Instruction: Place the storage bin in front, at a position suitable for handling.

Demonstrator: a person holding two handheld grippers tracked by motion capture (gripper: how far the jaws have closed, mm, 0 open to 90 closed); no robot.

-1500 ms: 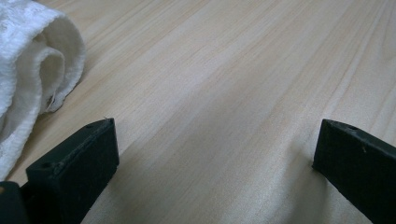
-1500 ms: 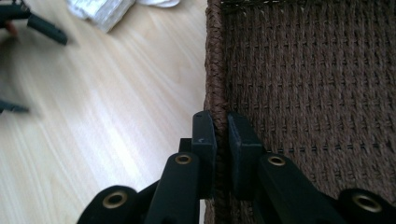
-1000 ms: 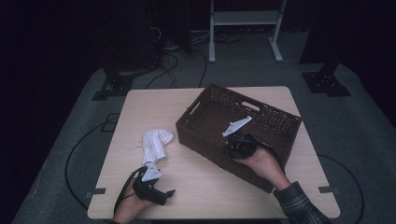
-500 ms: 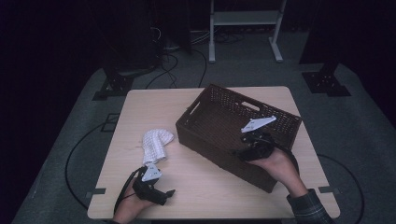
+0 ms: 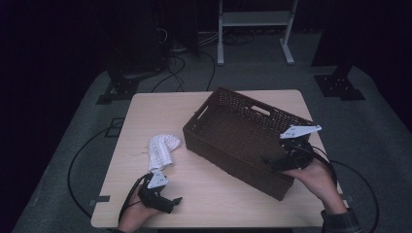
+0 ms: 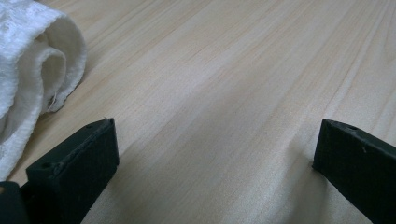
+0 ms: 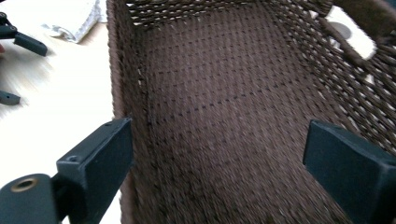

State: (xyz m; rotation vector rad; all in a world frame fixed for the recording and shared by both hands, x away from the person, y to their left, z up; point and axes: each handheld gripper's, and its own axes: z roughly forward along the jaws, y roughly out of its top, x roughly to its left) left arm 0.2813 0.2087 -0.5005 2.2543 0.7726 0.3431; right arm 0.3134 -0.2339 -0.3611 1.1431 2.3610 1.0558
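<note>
A folded white cloth point(image 5: 163, 148) lies on the wooden table point(image 5: 228, 199), left of a brown wicker basket point(image 5: 243, 131). My left gripper point(image 5: 172, 203) rests open near the front edge, just below the cloth point(image 6: 28, 60); its jaws stand wide over bare wood point(image 6: 233, 70). My right gripper point(image 5: 273, 162) hovers at the basket's near right end. Its jaws have just been opening and stand wide with nothing pressed between them. The basket's woven inside point(image 7: 233, 93) lies beyond them, and the cloth point(image 7: 74, 18) and the left gripper point(image 7: 16, 70) are off to the left.
The basket sits at an angle across the table's right half, and its near right corner comes close to the front edge. Dark floor with cables surrounds the table. A white-legged stand point(image 5: 252, 19) and black stand bases point(image 5: 340, 85) are behind it.
My right gripper has slid right along the basket's near wall to its right end and opened its jaws. The left gripper, cloth and basket have stayed put.
</note>
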